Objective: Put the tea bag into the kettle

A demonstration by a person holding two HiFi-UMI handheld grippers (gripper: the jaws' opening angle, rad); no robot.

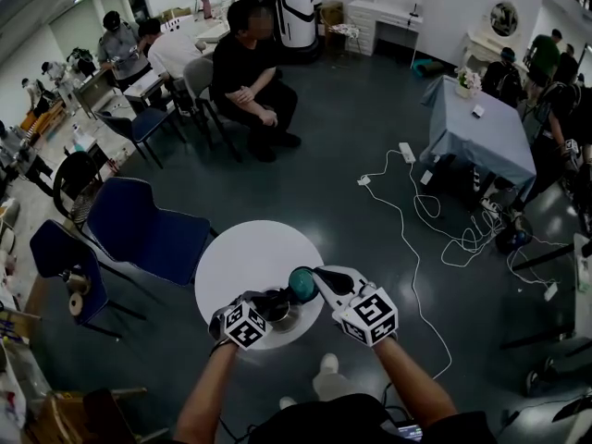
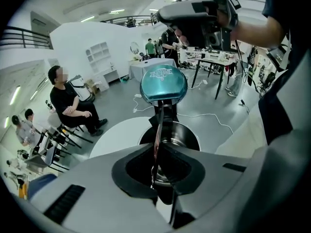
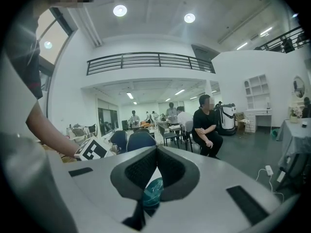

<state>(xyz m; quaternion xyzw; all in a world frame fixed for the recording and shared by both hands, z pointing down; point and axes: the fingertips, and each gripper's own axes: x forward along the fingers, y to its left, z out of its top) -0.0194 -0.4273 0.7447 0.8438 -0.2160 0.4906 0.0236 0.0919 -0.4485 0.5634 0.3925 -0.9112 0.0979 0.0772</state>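
Note:
A steel kettle [image 1: 280, 311] stands open at the near edge of the round white table [image 1: 242, 252]. My right gripper [image 1: 317, 278] is shut on the kettle's teal lid [image 1: 302, 285] and holds it raised just behind the opening. In the right gripper view the teal lid [image 3: 152, 193] shows between the closed jaws [image 3: 154, 177]. My left gripper [image 2: 158, 153] points steeply down over the kettle's mouth [image 2: 181, 136], shut on a thin dark red tea bag [image 2: 157, 141] that hangs edge-on above it. The lid [image 2: 164, 84] stands upright beyond.
Blue chairs [image 1: 148, 228] stand left of the table. A person in black [image 1: 248, 72] sits on a chair farther back. White cables [image 1: 407, 220] trail over the floor at the right, near a table with a grey cloth [image 1: 486, 132].

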